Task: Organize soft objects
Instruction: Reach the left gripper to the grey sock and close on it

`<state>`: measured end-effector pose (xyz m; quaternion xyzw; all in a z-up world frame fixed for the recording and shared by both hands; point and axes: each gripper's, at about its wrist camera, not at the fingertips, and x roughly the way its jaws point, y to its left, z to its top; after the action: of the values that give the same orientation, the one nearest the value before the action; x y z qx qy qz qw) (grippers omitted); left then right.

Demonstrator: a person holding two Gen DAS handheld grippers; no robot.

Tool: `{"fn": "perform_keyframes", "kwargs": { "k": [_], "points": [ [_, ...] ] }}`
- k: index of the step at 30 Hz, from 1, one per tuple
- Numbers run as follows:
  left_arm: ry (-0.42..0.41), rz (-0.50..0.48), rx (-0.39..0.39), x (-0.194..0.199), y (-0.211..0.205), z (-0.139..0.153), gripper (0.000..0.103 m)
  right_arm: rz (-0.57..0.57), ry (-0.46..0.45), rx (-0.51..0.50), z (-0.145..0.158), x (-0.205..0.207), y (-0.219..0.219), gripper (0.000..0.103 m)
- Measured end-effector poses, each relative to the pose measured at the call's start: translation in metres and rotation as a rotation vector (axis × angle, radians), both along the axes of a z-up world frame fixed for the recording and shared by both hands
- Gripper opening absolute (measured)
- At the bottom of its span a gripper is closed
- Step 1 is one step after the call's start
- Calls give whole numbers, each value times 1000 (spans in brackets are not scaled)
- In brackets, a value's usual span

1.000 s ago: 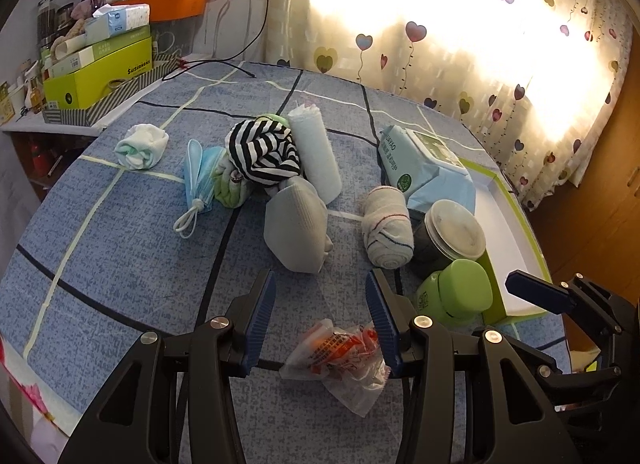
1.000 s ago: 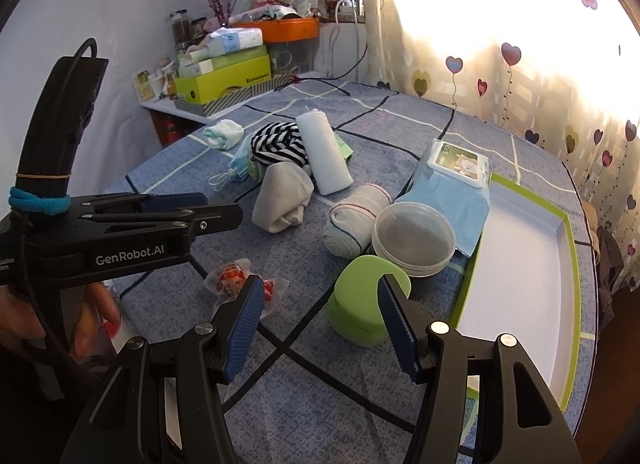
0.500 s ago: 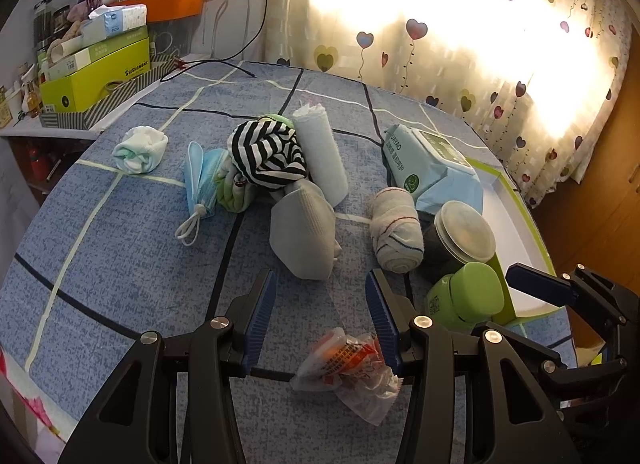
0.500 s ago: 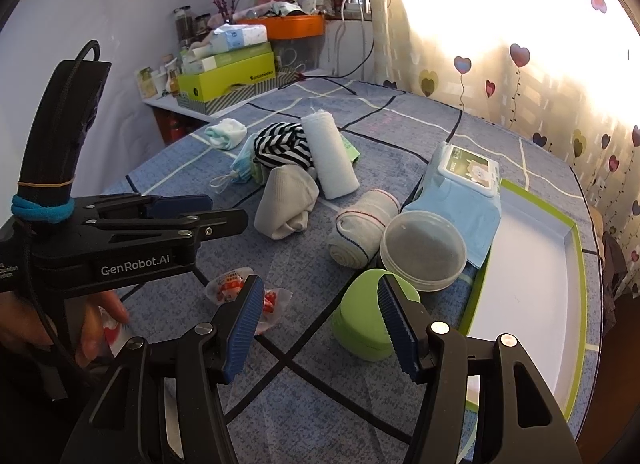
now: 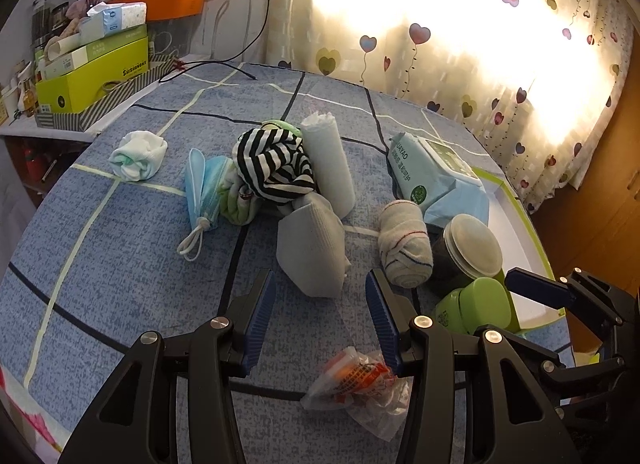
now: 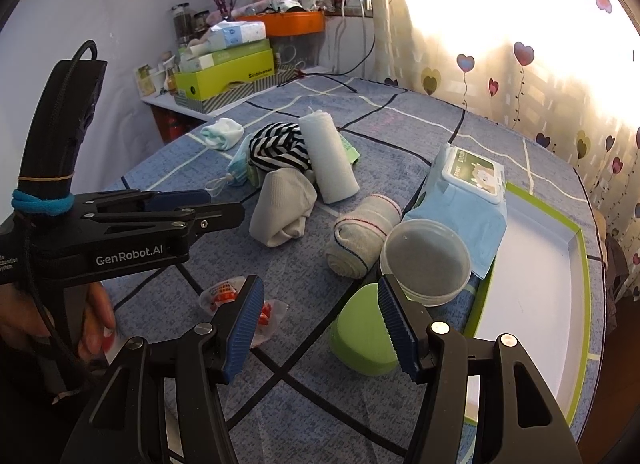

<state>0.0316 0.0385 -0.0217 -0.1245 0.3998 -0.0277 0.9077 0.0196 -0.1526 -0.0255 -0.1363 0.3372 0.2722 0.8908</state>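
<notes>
Soft things lie in a heap on the blue checked bedspread: a grey folded sock, a rolled sock with red and blue stripes, a black-and-white striped cloth, a white rolled towel, a blue face mask and a white-green sock ball. My left gripper hangs open just short of the grey sock, with nothing between its fingers. My right gripper is open over the spread, beside a green container.
A white tray with a green rim lies at the right edge. A wet-wipes pack, a lidded jar and a snack packet sit nearby. Boxes crowd a shelf at the back left. A hand holds the left gripper.
The left gripper has edged slightly forward toward the grey sock, so the heap sits a little lower in its view. Both grippers stay open and nothing on the spread has moved.
</notes>
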Motion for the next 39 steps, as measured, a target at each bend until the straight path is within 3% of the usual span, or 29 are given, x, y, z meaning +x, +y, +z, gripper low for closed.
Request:
{"fn": "perform_keyframes", "kwargs": {
  "k": [19,30,32,39],
  "points": [
    [73,-24,13,53,-13,-27,48,-23,13,-14,2,17,-3,60],
    [74,-2,17,66,-8,-37,47,-36,19,-25,2,32,-2,60],
    [75,3,26,67,-8,-38,38,-38,21,-31,3,36,-1,60],
    [59,1,-4,61,0,-36,31,-35,23,-27,11,45,3,60]
  ]
}}
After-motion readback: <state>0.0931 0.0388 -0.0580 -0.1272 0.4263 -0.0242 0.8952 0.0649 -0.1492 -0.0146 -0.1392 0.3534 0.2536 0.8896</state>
